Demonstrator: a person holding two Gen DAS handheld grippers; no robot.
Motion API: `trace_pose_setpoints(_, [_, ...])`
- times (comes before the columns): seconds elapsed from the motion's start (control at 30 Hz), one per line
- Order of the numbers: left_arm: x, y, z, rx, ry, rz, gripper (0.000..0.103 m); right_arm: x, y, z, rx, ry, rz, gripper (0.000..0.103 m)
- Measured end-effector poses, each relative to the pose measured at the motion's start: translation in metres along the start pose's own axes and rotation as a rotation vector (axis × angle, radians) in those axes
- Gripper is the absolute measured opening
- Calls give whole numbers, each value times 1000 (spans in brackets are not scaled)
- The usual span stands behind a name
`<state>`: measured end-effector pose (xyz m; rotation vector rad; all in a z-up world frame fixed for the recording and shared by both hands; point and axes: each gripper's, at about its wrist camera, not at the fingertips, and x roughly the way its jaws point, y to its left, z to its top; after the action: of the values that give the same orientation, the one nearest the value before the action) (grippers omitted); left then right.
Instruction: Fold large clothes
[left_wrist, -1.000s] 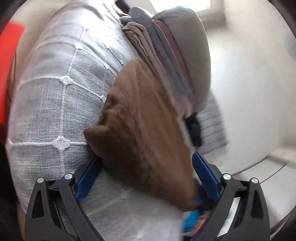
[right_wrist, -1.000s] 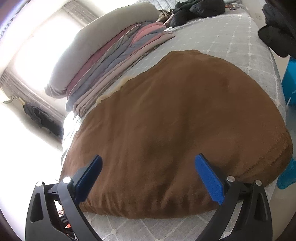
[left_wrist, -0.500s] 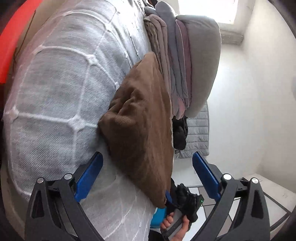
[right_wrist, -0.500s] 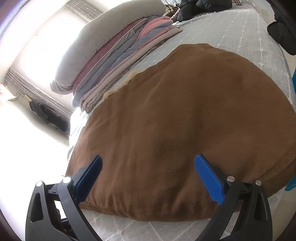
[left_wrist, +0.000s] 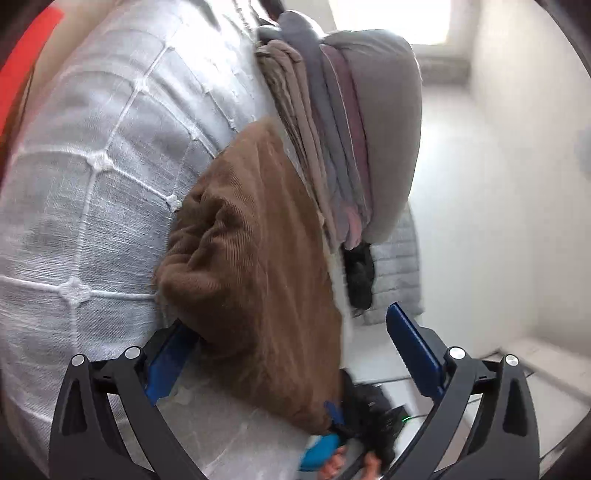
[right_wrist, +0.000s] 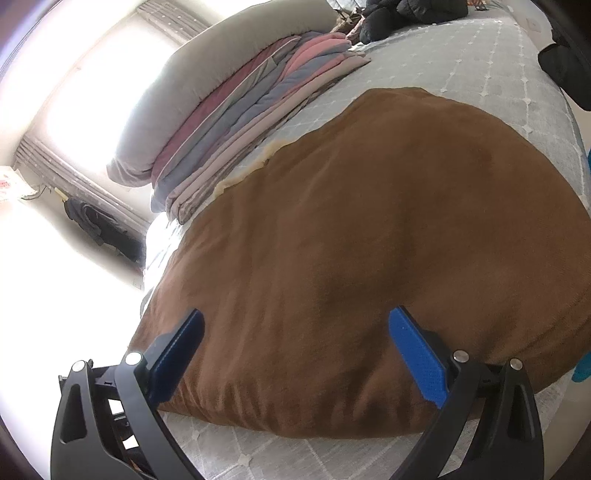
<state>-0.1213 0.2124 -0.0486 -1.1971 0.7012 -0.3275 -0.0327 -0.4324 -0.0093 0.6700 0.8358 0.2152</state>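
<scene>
A brown corduroy garment (right_wrist: 369, 236) lies folded and flat on the grey quilted bed (right_wrist: 480, 62). In the left wrist view the garment (left_wrist: 251, 280) shows edge-on, with a bunched corner near my left gripper (left_wrist: 291, 336). That gripper is open, its jaws astride the garment's near edge. My right gripper (right_wrist: 295, 332) is open and empty, hovering at the garment's near edge with both blue pads over the cloth. The right gripper also shows in the left wrist view (left_wrist: 332, 435), at the garment's far corner.
A stack of folded quilts in pink, grey and mauve (right_wrist: 240, 122) lies along the bed beside the garment, also in the left wrist view (left_wrist: 343, 133). Dark clothes (right_wrist: 399, 14) lie at the bed's far end. A white wall and floor are beyond.
The left wrist view has swung and moved closer to the garment's bunched corner. The right gripper has edged slightly forward over the garment. Both stay open.
</scene>
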Motion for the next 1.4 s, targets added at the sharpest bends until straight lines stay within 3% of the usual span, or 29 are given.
trace_pose_setpoints(0.07, [9,11,-2,-33,59,135,95,0,2,0,-2,-2,6,96])
trace_pose_setpoints(0.1, [12,20,-3,-74,82,165,94,0,2,-1,-3,-2,10,96])
trace_pose_setpoints(0.2, [15,17,-2,-50,99,202,94,-1,3,0,1,-4,24,96])
trace_pose_setpoints(0.37, [41,8,17,-54,62,294,95,0,6,-1,4,-5,41,96])
trace_pose_setpoints(0.53, [55,-1,22,-14,55,286,94,2,5,0,10,0,32,96])
trace_pose_setpoints(0.57, [57,0,23,-12,57,289,91,0,4,1,4,-10,-1,96])
trace_pose_setpoints(0.6, [57,4,24,-5,55,314,75,-4,3,2,1,-33,-32,96])
trace_pose_setpoints(0.67, [53,12,26,-5,48,314,61,-28,-10,9,39,-141,-74,96])
trace_pose_setpoints(0.73, [51,17,28,0,50,300,41,-60,-48,10,219,-258,-23,96])
trace_pose_setpoints(0.9, [47,23,26,31,53,268,36,-105,-138,-19,606,-397,63,96])
trace_pose_setpoints(1.03, [45,25,25,18,50,246,35,-91,-175,-44,778,-330,269,96])
trace_pose_setpoints(1.13, [38,30,22,4,52,236,35,-82,-187,-49,817,-292,386,96])
trace_pose_setpoints(1.27, [37,31,20,-2,54,235,36,-68,-183,-43,772,-193,390,96])
trace_pose_setpoints(1.4, [37,32,21,0,53,235,36,-58,-181,-37,747,-151,303,96])
